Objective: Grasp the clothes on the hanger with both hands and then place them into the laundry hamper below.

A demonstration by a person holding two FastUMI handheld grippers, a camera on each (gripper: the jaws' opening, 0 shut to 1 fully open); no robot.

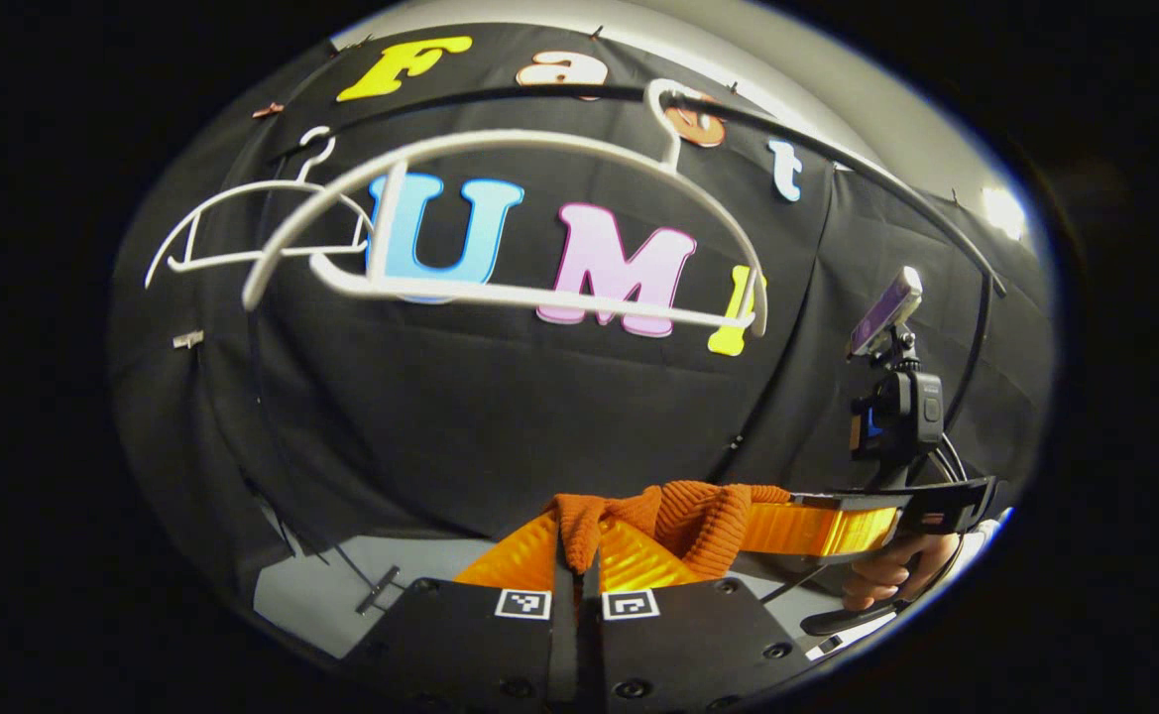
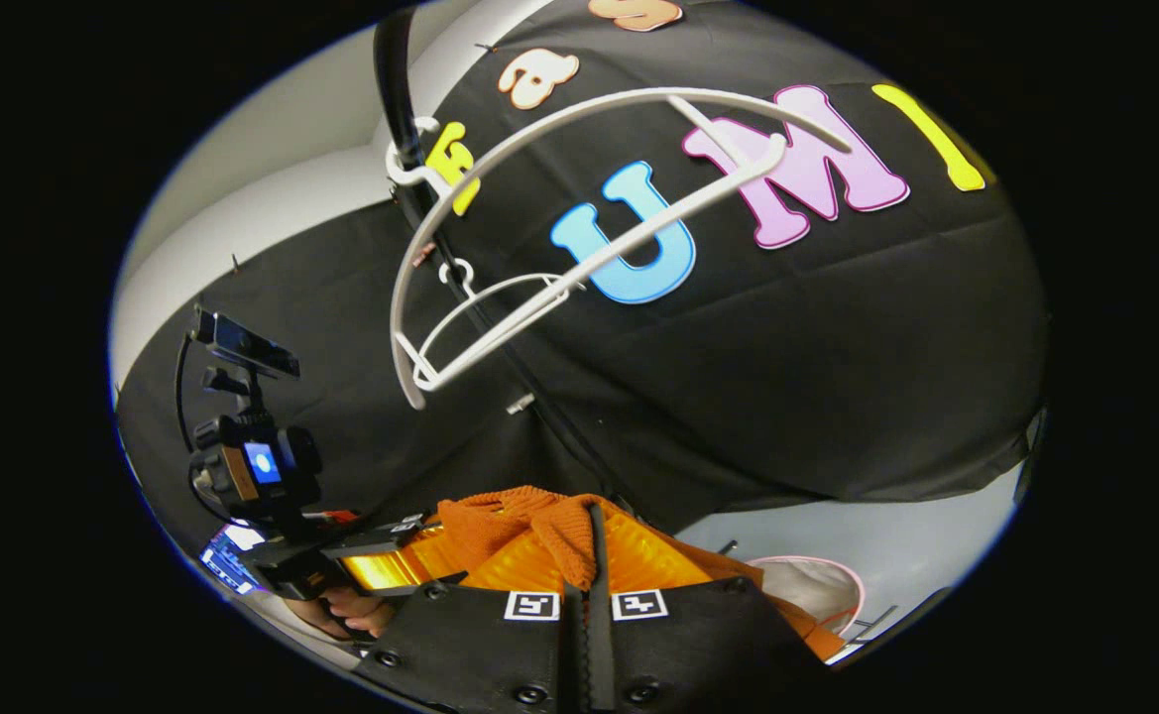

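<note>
Between my two grippers hangs the orange knit garment (image 1: 683, 521), already clear of the bare white hanger (image 1: 500, 218) above: left gripper (image 1: 579, 565) and right gripper (image 2: 579, 565) each have jaws pinching its fabric, and the hamper (image 2: 822, 585) lies below, nearer my right.

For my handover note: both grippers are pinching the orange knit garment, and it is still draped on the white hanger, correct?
Not quite: the orange knit garment is off the white hanger, which hangs bare in the left gripper view. Both the left gripper and right gripper do pinch it.
</note>
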